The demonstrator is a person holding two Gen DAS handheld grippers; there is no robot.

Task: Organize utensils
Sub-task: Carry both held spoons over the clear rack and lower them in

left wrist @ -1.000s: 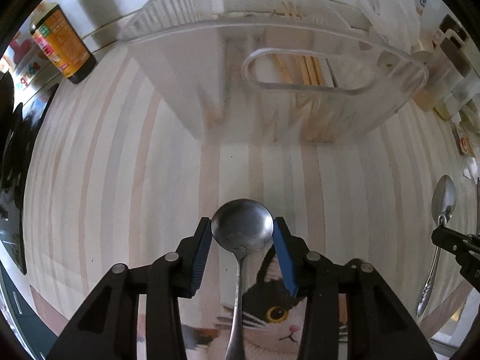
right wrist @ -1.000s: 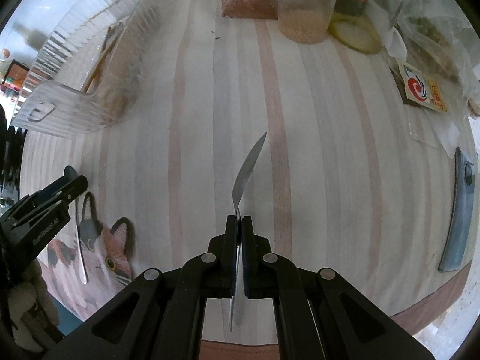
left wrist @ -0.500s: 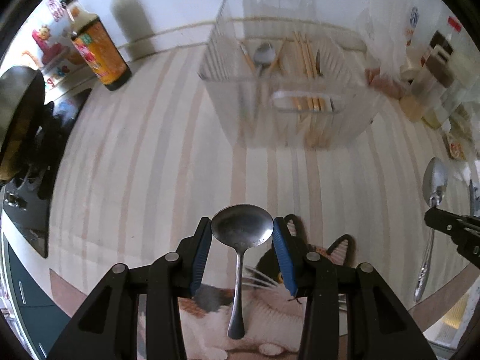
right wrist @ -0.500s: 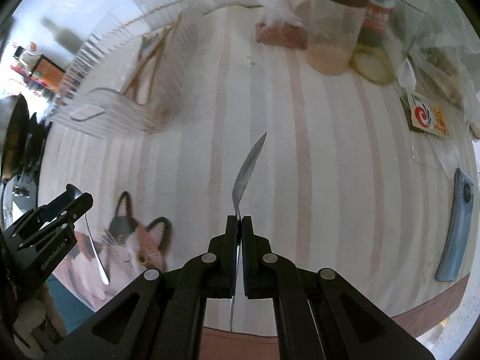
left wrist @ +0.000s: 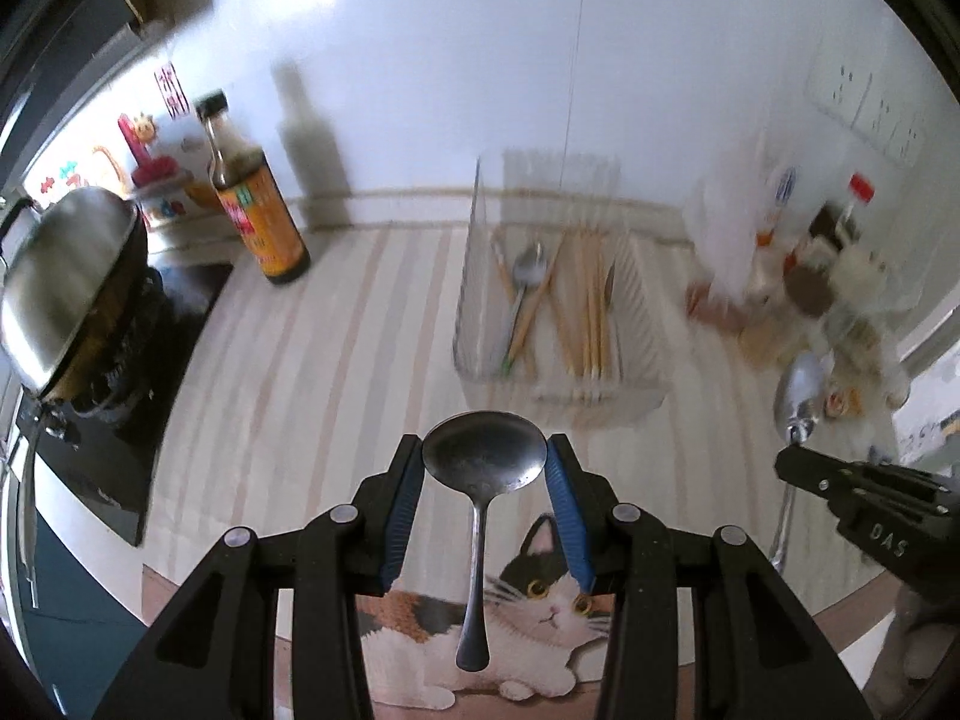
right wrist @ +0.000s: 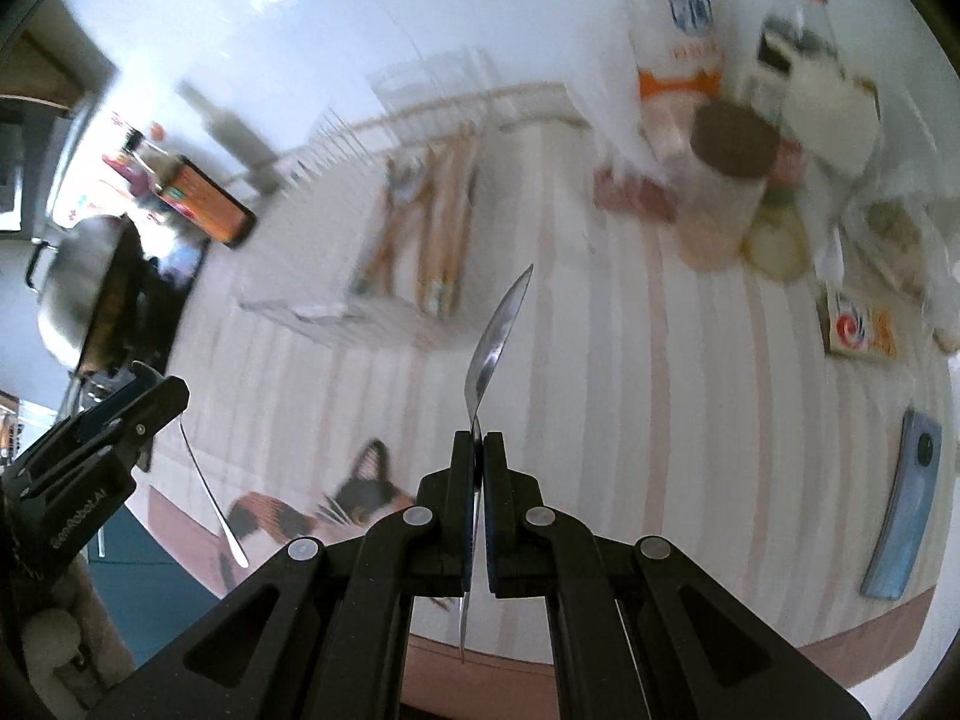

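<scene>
Both spoons are off the counter and held in the air on the near side of the clear utensil basket (left wrist: 645, 324), which stands on the striped cloth with chopsticks (left wrist: 591, 306) and one spoon already lying inside. The left gripper (left wrist: 485, 468) has its blue pads pressed against the two edges of the bowl of a round spoon (left wrist: 483, 459), the handle hanging straight down over the cat picture (left wrist: 540, 594) nearer the camera than the basket. That grip looks the weakest point: the pads meet only the curved rim of the bowl, so a quick tilt or a bump could let the spoon swivel or slide out and drop onto the cloth short of the basket. The right gripper (right wrist: 478, 462) is clamped fully together on the neck of a second spoon (right wrist: 495, 330), seen edge-on, its bowl pointing toward the basket's near right corner. Held by so thin a section, it could pivot between the pads when the bowl touches the basket wall. The basket is light, clear plastic, so a spoon catching its ribbed rim might shove or tip it instead of going in. To the right of the basket stand crowded jars and bottles (right wrist: 729, 180), and a wide swing of the right hand could knock them. The two grippers are also fairly close, so reaching for the basket together risks a collision
</scene>
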